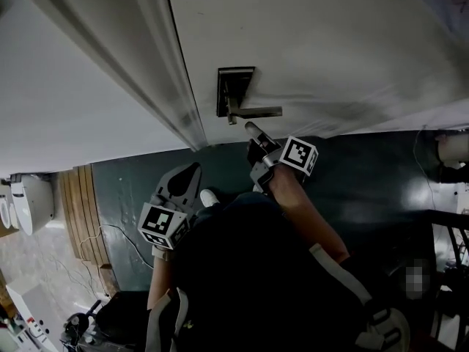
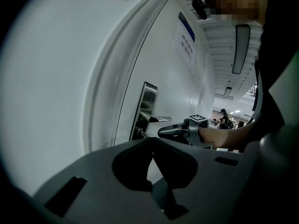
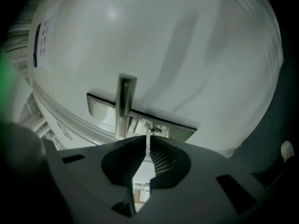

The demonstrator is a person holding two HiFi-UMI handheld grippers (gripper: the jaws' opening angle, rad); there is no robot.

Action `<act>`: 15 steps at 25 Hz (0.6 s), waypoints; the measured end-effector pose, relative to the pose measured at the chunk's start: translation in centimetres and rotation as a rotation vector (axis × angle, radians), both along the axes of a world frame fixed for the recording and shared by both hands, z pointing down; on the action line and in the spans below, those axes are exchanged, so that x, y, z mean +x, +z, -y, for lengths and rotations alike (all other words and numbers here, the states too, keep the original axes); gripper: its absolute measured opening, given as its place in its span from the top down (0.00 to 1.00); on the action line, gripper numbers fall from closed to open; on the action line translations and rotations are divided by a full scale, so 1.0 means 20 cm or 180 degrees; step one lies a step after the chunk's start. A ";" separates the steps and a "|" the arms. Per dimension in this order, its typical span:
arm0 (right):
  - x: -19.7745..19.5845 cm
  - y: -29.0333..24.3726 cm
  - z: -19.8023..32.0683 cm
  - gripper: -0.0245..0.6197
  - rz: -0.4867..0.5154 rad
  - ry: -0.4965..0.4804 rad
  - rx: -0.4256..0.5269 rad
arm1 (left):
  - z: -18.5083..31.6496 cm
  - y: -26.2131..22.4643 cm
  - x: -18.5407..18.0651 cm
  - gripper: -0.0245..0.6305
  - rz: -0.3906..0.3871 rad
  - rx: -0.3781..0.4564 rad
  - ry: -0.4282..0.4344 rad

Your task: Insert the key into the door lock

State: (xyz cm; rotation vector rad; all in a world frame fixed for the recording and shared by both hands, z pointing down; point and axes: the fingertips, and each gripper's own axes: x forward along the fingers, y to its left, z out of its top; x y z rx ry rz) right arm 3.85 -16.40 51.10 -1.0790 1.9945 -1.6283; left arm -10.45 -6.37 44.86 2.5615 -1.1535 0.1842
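Dark clothing on the person's torso (image 1: 256,270) fills the bottom of the head view. From it the bare right forearm (image 1: 311,215) stretches out toward the white door (image 1: 330,42). It aims the right gripper (image 1: 253,129) just under the lever handle (image 1: 256,112). Its jaws are pinched on the thin key (image 3: 148,141), seen edge-on. The key's tip is at the keyhole (image 3: 152,131) in the metal lock plate (image 1: 233,86); I cannot tell whether it has entered. Tucked low near the body, the left gripper (image 1: 187,178) has its jaws together, empty.
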 end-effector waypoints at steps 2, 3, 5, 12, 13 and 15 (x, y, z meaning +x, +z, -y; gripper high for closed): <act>0.06 -0.04 -0.02 0.91 -0.0095 0.0007 0.0095 | 0.02 -0.01 0.05 0.95 -0.0015 0.0005 0.0044; 0.10 -0.06 -0.03 0.91 -0.0147 0.0010 0.0156 | 0.02 -0.01 0.07 0.95 -0.0024 0.0001 0.0065; 0.16 -0.11 -0.05 0.91 -0.0299 0.0009 0.0281 | 0.03 -0.02 0.12 0.95 -0.0049 -0.0030 0.0102; 0.37 -0.30 -0.11 0.91 -0.1152 -0.0048 0.0847 | 0.10 -0.06 0.32 0.95 -0.0133 0.0024 0.0312; 0.39 -0.33 -0.12 0.91 -0.1287 -0.0046 0.0929 | 0.11 -0.07 0.35 0.95 -0.0139 0.0039 0.0342; 0.44 -0.39 -0.14 0.92 -0.1539 -0.0040 0.1093 | 0.12 -0.09 0.40 0.95 -0.0144 0.0075 0.0397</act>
